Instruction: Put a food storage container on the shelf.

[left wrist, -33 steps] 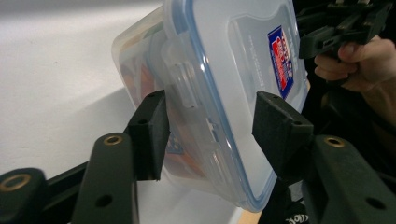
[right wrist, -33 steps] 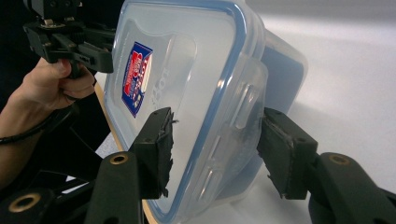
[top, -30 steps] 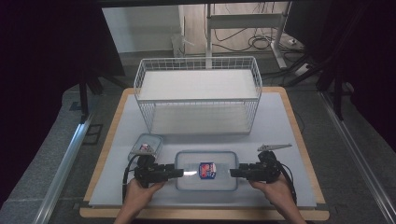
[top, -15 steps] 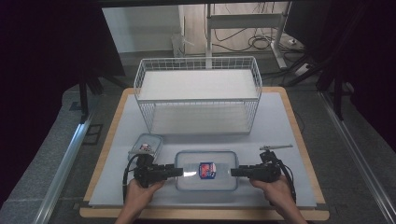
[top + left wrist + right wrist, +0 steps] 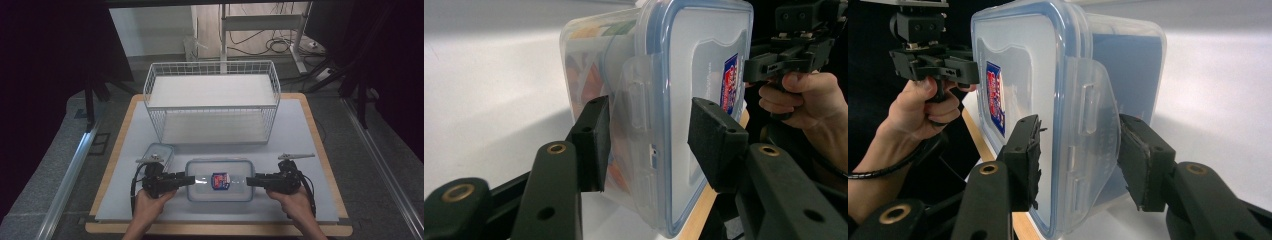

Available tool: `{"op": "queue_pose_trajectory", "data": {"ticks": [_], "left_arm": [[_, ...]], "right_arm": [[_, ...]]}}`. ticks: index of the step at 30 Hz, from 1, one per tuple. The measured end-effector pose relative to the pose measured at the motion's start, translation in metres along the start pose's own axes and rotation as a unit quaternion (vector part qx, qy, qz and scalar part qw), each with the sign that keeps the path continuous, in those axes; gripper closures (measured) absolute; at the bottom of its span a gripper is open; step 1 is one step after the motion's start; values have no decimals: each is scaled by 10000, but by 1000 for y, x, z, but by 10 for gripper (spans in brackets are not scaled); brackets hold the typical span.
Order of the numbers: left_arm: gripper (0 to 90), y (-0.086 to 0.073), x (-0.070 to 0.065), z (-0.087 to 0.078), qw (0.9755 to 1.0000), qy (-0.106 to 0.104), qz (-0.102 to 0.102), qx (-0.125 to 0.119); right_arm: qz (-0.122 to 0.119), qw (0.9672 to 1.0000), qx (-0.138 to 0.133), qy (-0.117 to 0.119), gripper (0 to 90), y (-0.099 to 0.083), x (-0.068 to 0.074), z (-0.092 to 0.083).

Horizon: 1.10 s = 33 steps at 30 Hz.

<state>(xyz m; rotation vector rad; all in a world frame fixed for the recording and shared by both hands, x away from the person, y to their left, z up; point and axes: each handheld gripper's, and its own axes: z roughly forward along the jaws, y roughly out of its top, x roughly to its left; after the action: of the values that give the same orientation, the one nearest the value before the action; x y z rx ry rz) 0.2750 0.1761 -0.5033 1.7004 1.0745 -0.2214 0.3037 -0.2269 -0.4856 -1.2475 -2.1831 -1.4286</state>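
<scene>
A clear lidded food container [image 5: 219, 180] with a blue seal and a red-blue label lies on the white mat near the front edge. My left gripper [image 5: 191, 180] straddles its left end. In the left gripper view the jaws of my left gripper [image 5: 649, 135] stand either side of the end clip [image 5: 636, 100]: one pad is by the base wall, and the other pad [image 5: 716, 142] hovers a little off the lid. My right gripper [image 5: 248, 181] straddles the right end of the container [image 5: 1033, 65]. The jaws of my right gripper [image 5: 1078, 150] have just been closing around that end's clip [image 5: 1093, 110], their pads close to it.
A white wire basket [image 5: 212, 100] with two shelves stands at the back of the mat. A small lidded box [image 5: 159, 151] sits just behind my left gripper. The wooden board's front edge [image 5: 220, 229] runs close below the hands. Dark floor and metal rails flank the table.
Both grippers' jaws have narrowed slightly around the container's ends. The hands and the container have stayed where they were.
</scene>
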Motion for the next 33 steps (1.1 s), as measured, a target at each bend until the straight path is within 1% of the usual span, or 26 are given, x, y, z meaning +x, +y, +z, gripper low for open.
{"op": "queue_pose_trajectory", "data": {"ticks": [1, 3, 6, 7, 9, 11, 14, 15, 16, 17, 18, 21, 22, 23, 24, 33], "left_arm": [[522, 0, 0, 0, 10000, 0, 0, 0], [523, 5, -3, -2, 9999, 11, 87, -52], [522, 9, -5, -4, 9999, 33, 95, -66], [522, 13, -6, -5, 9999, 46, 127, -98], [522, 15, -7, -6, 9998, 46, 155, -111], [522, 23, -10, -11, 9996, 85, 234, -147], [522, 33, -13, -16, 9994, 99, 287, -192], [522, 33, -13, -16, 9994, 99, 287, -192], [522, 40, -15, -19, 9991, 110, 339, -218], [522, 40, -15, -19, 9991, 110, 339, -218], [521, 48, -17, -23, 9988, 118, 392, -253], [522, 62, -21, -28, 9984, 108, 452, -329], [523, 66, -22, -30, 9982, 108, 471, -353], [523, 66, -22, -30, 9982, 108, 471, -353], [523, 75, -25, -34, 9977, 137, 540, -381], [522, 110, -32, -45, 9966, 214, 620, -499]], "right_arm": [[0, 10000, 0, 0, 537, 0, 0, 0], [-41, 10000, -62, 14, 537, 3, 2, -2], [-83, 9999, -117, 11, 536, 6, 4, -3], [-122, 9998, -182, 3, 535, 11, 6, -5], [-134, 9997, -202, -1, 535, 12, 7, -5], [-210, 9994, -273, 3, 534, 20, 11, -6], [-277, 9991, -311, -3, 534, 28, 15, -7], [-277, 9991, -311, -3, 534, 28, 15, -7], [-359, 9987, -350, -21, 533, 36, 20, -10], [-409, 9984, -377, -32, 534, 39, 21, -10], [-446, 9982, -402, -41, 534, 43, 23, -12], [-538, 9973, -492, -47, 534, 55, 29, -15], [-560, 9970, -524, -46, 534, 60, 31, -16], [-560, 9970, -524, -46, 534, 60, 31, -16], [-597, 9965, -584, -22, 534, 69, 34, -19], [-670, 9948, -763, 34, 533, 101, 40, -23]]}}
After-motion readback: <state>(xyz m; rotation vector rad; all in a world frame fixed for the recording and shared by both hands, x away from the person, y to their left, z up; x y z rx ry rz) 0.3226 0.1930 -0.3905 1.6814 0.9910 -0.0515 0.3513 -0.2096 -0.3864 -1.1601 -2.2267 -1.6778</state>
